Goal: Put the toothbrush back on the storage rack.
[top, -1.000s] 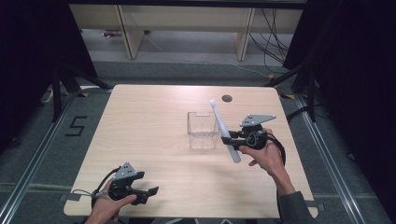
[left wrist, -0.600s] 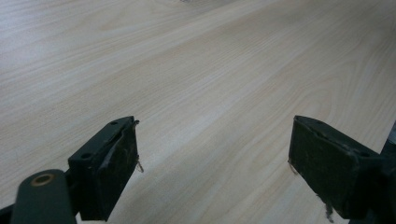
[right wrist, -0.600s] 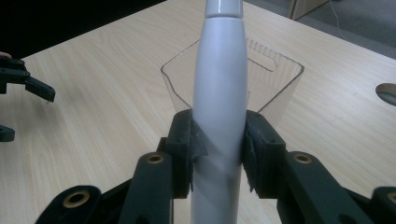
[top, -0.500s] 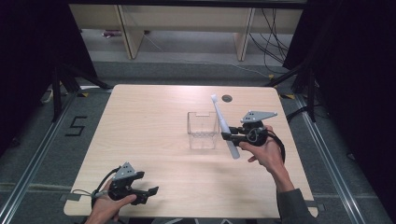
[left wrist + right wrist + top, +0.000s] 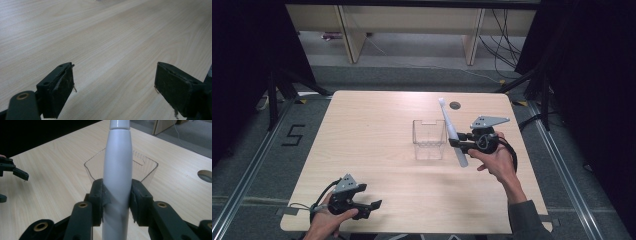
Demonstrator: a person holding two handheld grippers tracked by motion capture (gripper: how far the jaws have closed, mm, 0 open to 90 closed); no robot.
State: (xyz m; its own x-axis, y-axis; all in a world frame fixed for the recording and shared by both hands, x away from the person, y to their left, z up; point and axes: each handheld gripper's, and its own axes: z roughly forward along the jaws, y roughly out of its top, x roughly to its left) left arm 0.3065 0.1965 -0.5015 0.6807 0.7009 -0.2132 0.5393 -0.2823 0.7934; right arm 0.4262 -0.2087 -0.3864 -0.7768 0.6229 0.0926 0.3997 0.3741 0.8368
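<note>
A long white and grey electric toothbrush handle [image 5: 451, 129] stands tilted, its thin end toward the far side, above the right wall of a clear plastic box [image 5: 429, 123]. My right gripper [image 5: 456, 143] is shut on the toothbrush's thick body. The right gripper view has both pads [image 5: 99, 199] pressing the toothbrush [image 5: 117, 165], with the clear box [image 5: 148, 169] just behind. At the table's front left corner, my left gripper [image 5: 373, 210] is open with nothing between its jaws. The left gripper view has my left gripper [image 5: 115, 92] over bare wood.
The box stands mid-table on the pale wooden table [image 5: 362, 140]. A round cable hole [image 5: 455, 105] lies near the far edge, right of centre. Wooden shelving and cables are on the floor beyond the table.
My right gripper has shifted slightly toward the far side with the toothbrush, whose tip now reaches a little farther. The left gripper has not moved.
</note>
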